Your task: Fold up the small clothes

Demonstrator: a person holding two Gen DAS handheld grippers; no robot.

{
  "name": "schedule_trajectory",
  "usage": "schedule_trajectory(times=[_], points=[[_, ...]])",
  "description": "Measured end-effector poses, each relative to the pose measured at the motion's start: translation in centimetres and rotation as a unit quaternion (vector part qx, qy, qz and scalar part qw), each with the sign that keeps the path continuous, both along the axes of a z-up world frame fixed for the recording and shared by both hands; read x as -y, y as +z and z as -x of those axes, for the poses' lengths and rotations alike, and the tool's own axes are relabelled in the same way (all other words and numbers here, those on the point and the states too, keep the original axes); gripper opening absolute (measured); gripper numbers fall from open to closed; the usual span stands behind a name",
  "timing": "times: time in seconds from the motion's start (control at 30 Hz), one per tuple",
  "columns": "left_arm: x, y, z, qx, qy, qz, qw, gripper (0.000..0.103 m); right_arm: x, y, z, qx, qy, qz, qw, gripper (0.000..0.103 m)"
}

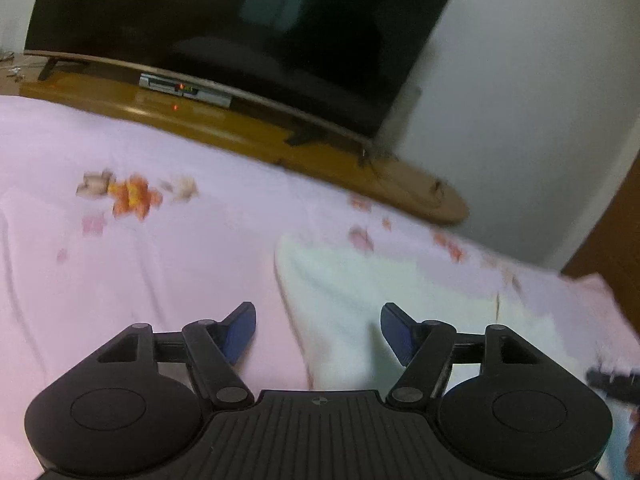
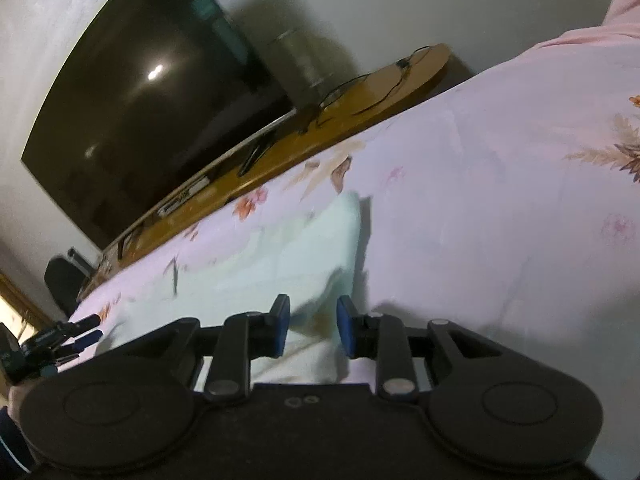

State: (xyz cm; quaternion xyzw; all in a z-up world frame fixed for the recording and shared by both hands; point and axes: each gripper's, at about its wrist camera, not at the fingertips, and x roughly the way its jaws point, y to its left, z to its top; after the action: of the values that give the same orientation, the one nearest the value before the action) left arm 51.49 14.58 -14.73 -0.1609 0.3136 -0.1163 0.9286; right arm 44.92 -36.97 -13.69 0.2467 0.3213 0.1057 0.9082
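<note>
A small pale white-green cloth [image 1: 360,300] lies flat on the pink flowered bedsheet [image 1: 140,260]. My left gripper [image 1: 318,330] is open over the cloth's near left edge, holding nothing. In the right wrist view the same cloth [image 2: 288,256] lies ahead on the bedsheet [image 2: 500,220]. My right gripper [image 2: 313,326] is partly open over the cloth's near right corner, with nothing clamped between its blue pads. The left gripper also shows at the far left of the right wrist view [image 2: 80,330].
A large dark TV [image 1: 240,32] stands on a long wooden cabinet [image 1: 248,128] beyond the bed's far edge, with a silver box [image 1: 184,90] under it. Cables [image 2: 360,92] lie on the cabinet [image 2: 320,136]. A white wall [image 1: 520,100] is behind.
</note>
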Motion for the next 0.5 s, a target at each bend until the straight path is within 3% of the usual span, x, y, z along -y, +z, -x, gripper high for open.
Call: schedule_trajectory(times=[0.1, 0.17, 0.23, 0.3, 0.4, 0.43, 0.5], points=[[-0.3, -0.9, 1.0, -0.006, 0.008, -0.005, 0.9999, 0.068, -1.3, 0.1, -0.5, 0.007, 0.029, 0.004, 1.0, 0.027], [-0.2, -0.7, 1.2, -0.005, 0.007, -0.011, 0.9999, 0.068, -2.0, 1.0, -0.6, 0.022, 0.062, -0.027, 0.997, 0.025], [-0.1, -0.6, 1.2, -0.006, 0.004, -0.019, 0.9998, 0.068, -2.1, 2.0, -0.4, 0.04, 0.041, -0.013, 0.998, 0.022], [0.2, -0.5, 1.5, -0.005, -0.002, -0.033, 0.9994, 0.068, -2.0, 2.1, -0.8, 0.019, 0.011, 0.028, 0.999, 0.019], [0.6, -0.4, 1.5, -0.006, -0.008, -0.048, 0.9988, 0.068, -1.5, 0.7, -1.3, -0.026, 0.022, 0.014, 0.999, 0.021], [0.7, -0.4, 1.4, -0.006, -0.008, -0.055, 0.9984, 0.068, -1.6, 0.4, -1.3, -0.031, 0.028, 0.014, 0.999, 0.018], [1.4, -0.5, 1.3, -0.003, -0.01, -0.081, 0.9967, 0.068, -2.4, 0.6, -1.0, -0.028, 0.007, 0.069, 0.997, 0.008]])
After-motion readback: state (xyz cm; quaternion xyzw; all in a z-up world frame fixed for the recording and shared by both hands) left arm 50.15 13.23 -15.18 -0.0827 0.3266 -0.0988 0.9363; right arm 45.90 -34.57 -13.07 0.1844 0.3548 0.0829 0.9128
